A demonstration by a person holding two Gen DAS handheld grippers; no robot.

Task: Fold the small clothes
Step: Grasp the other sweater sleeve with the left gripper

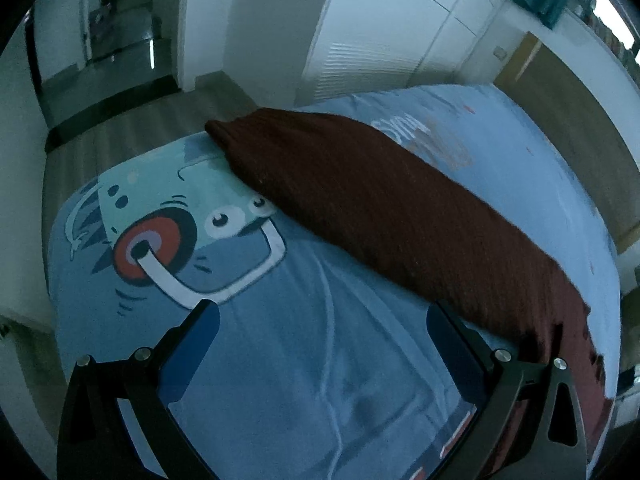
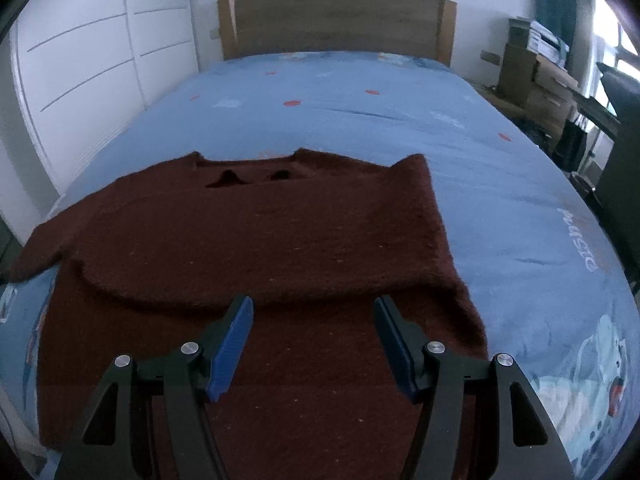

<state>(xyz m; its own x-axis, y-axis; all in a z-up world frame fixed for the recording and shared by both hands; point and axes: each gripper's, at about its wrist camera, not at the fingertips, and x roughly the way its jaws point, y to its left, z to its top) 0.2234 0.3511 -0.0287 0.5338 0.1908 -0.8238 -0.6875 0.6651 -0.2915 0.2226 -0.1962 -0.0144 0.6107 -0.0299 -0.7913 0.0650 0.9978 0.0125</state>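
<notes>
left gripper (image 1: 324, 320): spread, empty, over bedsheet (image 1: 300, 360) | right gripper (image 2: 314, 308): spread above sweater (image 2: 260, 232)

The sweater (image 2: 256, 240) at centre frame is fuzzy matt knit; the bedsheet (image 2: 360, 120) smooth printed cotton; the headboard (image 2: 336, 24), top centre, matt wood grain.

Blue bed (image 2: 360, 92), maroon sweater (image 2: 260, 232) flat on it

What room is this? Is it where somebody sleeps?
Most likely a bedroom. There is a bed with a blue cartoon-print sheet, a wooden headboard behind it and white wardrobe doors along one wall. A dark red sweater lies spread on the bed.
</notes>
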